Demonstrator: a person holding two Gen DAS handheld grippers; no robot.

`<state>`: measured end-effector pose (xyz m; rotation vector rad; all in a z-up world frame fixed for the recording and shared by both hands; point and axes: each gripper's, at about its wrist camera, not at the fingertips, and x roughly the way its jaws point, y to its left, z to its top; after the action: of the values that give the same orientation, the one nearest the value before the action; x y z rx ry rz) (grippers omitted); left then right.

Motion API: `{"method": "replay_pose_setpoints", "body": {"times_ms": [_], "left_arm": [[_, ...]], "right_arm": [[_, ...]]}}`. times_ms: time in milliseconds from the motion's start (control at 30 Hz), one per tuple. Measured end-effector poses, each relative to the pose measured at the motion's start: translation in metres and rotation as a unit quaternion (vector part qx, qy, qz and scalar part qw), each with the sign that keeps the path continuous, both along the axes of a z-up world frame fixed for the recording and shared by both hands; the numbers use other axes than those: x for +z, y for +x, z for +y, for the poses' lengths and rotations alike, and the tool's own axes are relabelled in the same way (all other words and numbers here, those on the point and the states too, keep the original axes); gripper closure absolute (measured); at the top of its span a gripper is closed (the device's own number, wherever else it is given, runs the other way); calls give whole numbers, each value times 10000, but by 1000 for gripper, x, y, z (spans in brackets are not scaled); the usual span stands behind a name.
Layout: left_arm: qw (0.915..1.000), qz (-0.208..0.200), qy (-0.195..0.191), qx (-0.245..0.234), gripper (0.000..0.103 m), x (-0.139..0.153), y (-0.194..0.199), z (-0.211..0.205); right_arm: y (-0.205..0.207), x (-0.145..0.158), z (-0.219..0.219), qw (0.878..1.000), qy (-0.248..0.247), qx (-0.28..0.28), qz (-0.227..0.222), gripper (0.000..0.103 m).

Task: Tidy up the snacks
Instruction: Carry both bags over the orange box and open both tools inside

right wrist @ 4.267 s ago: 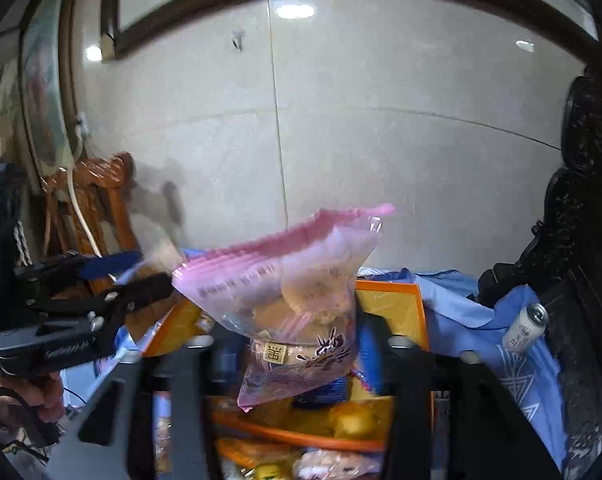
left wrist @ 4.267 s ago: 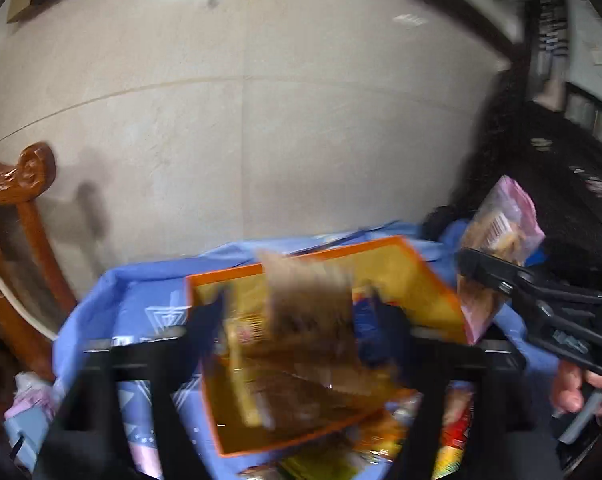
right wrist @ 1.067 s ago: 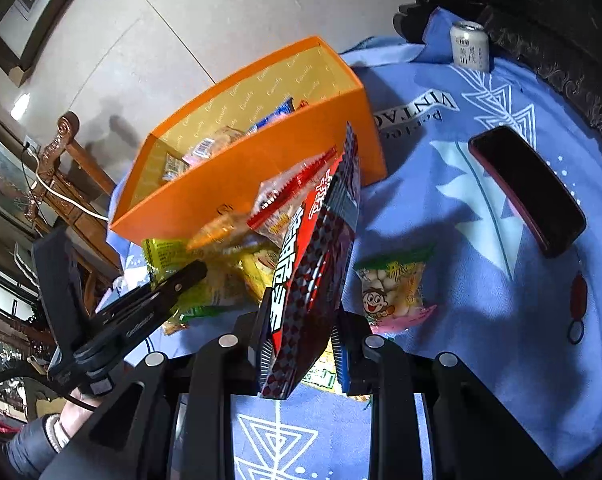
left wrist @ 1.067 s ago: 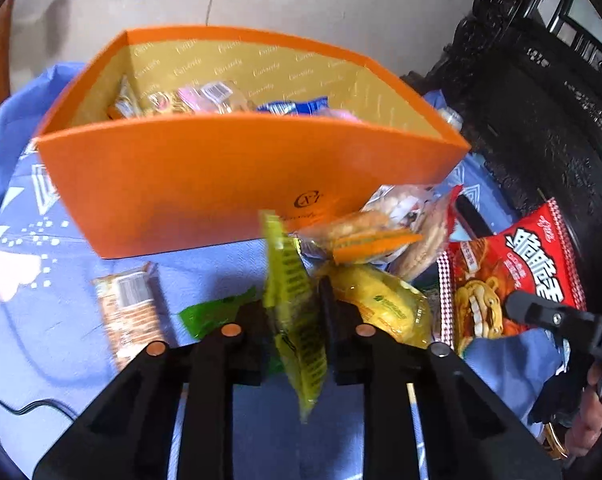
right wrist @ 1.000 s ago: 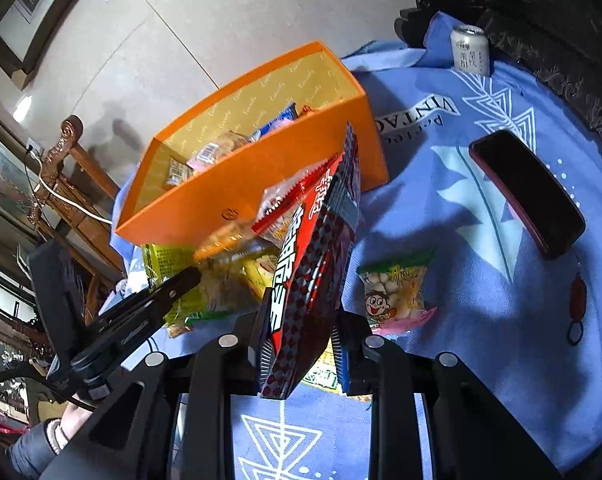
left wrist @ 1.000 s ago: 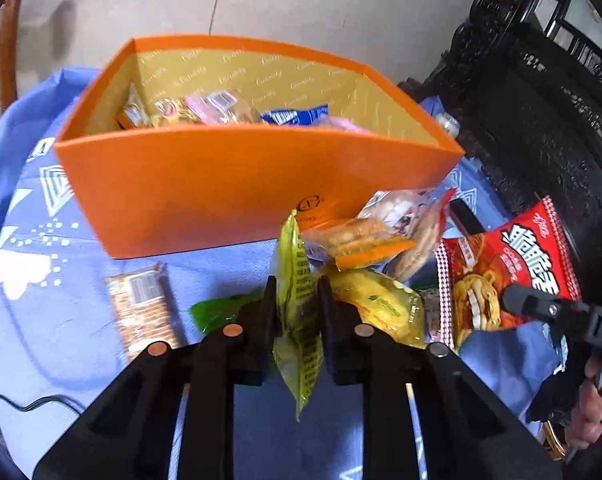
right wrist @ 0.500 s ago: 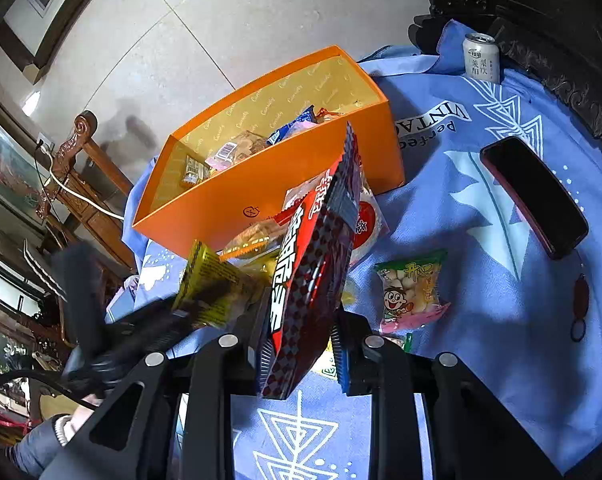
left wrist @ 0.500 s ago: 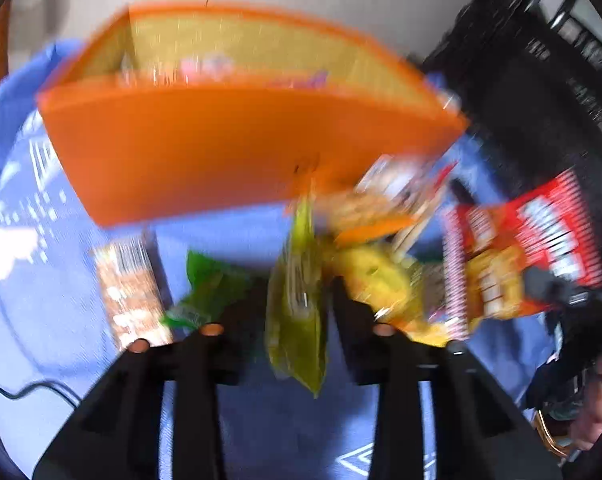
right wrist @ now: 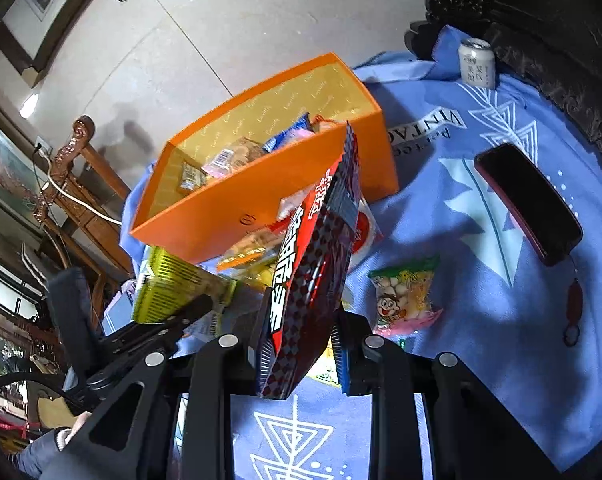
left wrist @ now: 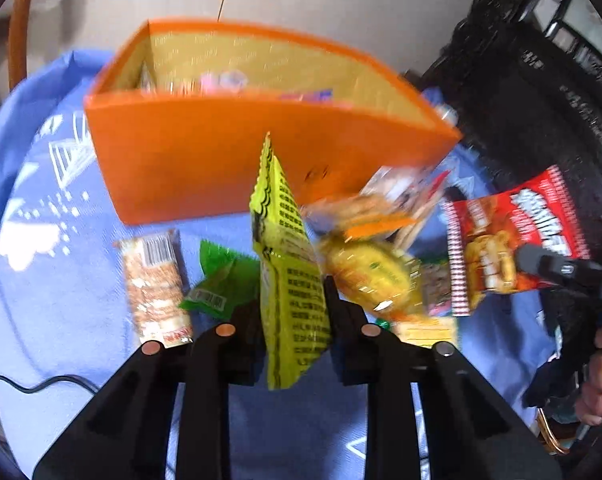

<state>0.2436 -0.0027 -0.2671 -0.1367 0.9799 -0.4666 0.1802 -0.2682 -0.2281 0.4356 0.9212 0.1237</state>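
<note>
Blue cloth [right wrist: 481, 208] over the desk, spread under both sets of jaws and out past them on every side. Orange box [left wrist: 237, 160] standing well ahead of the left jaws and ahead-left of the right jaws, open at the top, several wrapped snacks already inside [right wrist: 229, 156]. Red snack bag [right wrist: 313, 264] upright, pinched by its lower part in the right gripper [right wrist: 301, 332], jaws pressed together on it, top edge reaching toward the near wall of the box. Yellow-green packet [left wrist: 289, 272] on edge, pinched low down in the left gripper [left wrist: 291, 312], jaws pressed together on it, clear of the cloth as far as can be judged. Dark phone [right wrist: 529, 204] flat on the cloth, well off to the right of the right jaws; drink can [right wrist: 477, 62] far ahead and right, beside dark carved furniture. Loose pile just ahead-right of the left jaws: yellow pouch [left wrist: 365, 276], orange-trimmed wafers [left wrist: 365, 216], blurred clear wrappers. Cracker bar [left wrist: 157, 288] and green wrapper [left wrist: 221, 284] just ahead-left of the same jaws. Small cartoon candy bag [right wrist: 405, 296] just right of the right jaws.

Judged partway done: some snacks boxed, two lifted and ready for the box, roughly half a dozen left on the cloth.
</note>
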Motion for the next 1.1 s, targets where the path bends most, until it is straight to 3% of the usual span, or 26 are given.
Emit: {"method": "replay_pose_setpoints", "body": {"times_ms": [267,400,567,633,667,733,767,800,867,933,1100], "left_arm": [[9969,-724,-286,145,79,78,-6,26],[9925,-1145,-368,231,79,115,19,22],[9888,-1428,-330,289,78,153,81,16],[9909,-1239,-218,481,41,161,106,17],[9900,-1195,-171,730,9,167,114,19],[9818,-1496,-283,1133,4,180,111,29],[9795,-1614,-278,1176,4,183,107,31],[9784,-1676,-145,1201,4,183,101,33],[9784,-1640,155,1253,4,172,91,36],[9818,-1377,435,1237,4,150,81,39],[9898,-689,582,1103,4,98,47,54]], "right_arm": [[2,37,4,9989,91,107,-447,77],[19,74,12,9948,13,300,-969,77],[67,112,20,9867,-141,474,-1546,77],[98,122,25,9857,-242,557,-1573,67],[110,125,26,9867,-277,540,-1507,54],[118,137,25,9867,-236,377,-1562,36],[115,142,26,9843,-308,331,-1708,18],[109,144,28,9821,-484,279,-1800,4],[97,140,34,9792,-820,245,-1838,3],[86,122,36,9821,-943,486,-1559,3],[42,60,38,9829,-1156,1155,-852,3]]}}
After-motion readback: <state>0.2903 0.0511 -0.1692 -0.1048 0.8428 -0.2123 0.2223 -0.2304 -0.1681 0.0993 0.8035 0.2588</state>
